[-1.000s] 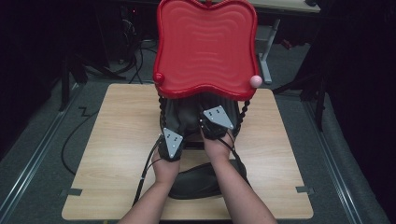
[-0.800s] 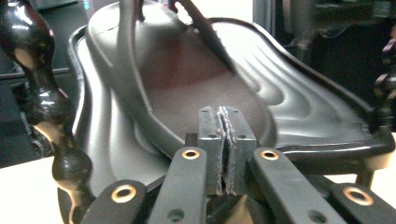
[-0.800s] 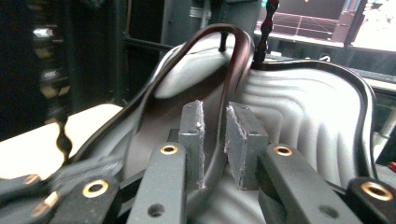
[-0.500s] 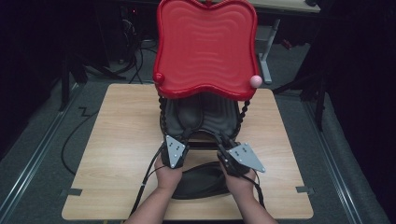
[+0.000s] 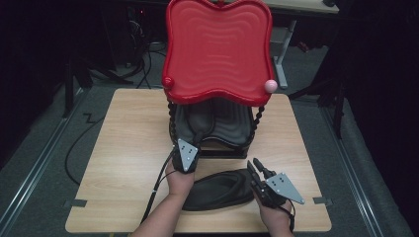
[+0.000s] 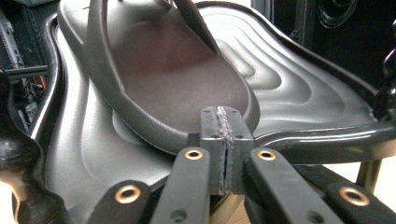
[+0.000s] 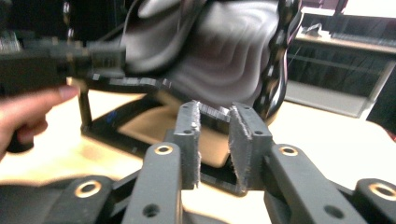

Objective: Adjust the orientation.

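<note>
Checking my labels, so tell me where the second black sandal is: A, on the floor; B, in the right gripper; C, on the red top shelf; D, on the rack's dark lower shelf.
D: the sandal rests on the lower shelf, before the shut left gripper.

Light wood surface (image 5: 123, 163) stands on grey carpeted floor (image 5: 44, 163). Room beyond is dark. Black cables (image 5: 141, 64) lie on the floor behind the surface. A second desk with a pale leg (image 5: 280, 64) stands at rear.
</note>
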Available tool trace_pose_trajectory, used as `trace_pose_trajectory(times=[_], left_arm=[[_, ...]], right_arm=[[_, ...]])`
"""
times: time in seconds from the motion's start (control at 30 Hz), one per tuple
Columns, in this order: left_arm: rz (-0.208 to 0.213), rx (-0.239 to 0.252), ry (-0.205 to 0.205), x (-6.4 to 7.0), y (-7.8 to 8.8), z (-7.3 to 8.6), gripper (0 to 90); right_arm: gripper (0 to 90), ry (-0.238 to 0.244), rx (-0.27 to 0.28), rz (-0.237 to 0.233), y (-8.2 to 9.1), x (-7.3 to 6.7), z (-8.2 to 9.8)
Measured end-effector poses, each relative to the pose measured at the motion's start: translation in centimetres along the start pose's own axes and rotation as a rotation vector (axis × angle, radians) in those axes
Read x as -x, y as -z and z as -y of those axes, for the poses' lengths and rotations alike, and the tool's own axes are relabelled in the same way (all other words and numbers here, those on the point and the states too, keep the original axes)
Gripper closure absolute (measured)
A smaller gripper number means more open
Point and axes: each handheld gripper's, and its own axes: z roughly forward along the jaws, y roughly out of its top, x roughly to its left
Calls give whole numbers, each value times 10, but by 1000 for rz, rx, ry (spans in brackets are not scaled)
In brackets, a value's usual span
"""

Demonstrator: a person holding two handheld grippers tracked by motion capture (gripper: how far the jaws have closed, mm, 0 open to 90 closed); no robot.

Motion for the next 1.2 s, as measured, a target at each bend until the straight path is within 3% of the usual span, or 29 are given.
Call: trace_pose_trajectory(times=[0.2,0.3,0.33,0.47,0.57,0.6,0.63,0.7,1.03,1.2], left_arm=[[29,21,-16,-8,37,-1,816],[41,-13,-9,-21,73,10,786],[41,-13,-9,-21,73,10,781],[38,-67,2,-37,102,32,769],[28,-92,43,-49,103,36,749],[28,-92,43,-49,103,36,743],[35,-94,70,-51,103,37,743],[35,-101,52,-51,104,39,731],[42,-126,34,-52,114,42,719],[46,-147,33,-52,121,45,735]], right_arm=[[630,-25,-83,-10,11,-5,16],[642,-51,-146,10,21,-3,27],[642,-51,-146,10,21,-3,27],[678,-60,-251,38,31,3,42],[721,-100,-369,59,29,13,51],[721,-100,-369,59,29,13,51],[729,-97,-391,68,26,14,54],[754,-93,-447,79,17,16,61],[839,-77,-466,72,-1,18,58],[879,-69,-465,42,-32,15,54]])
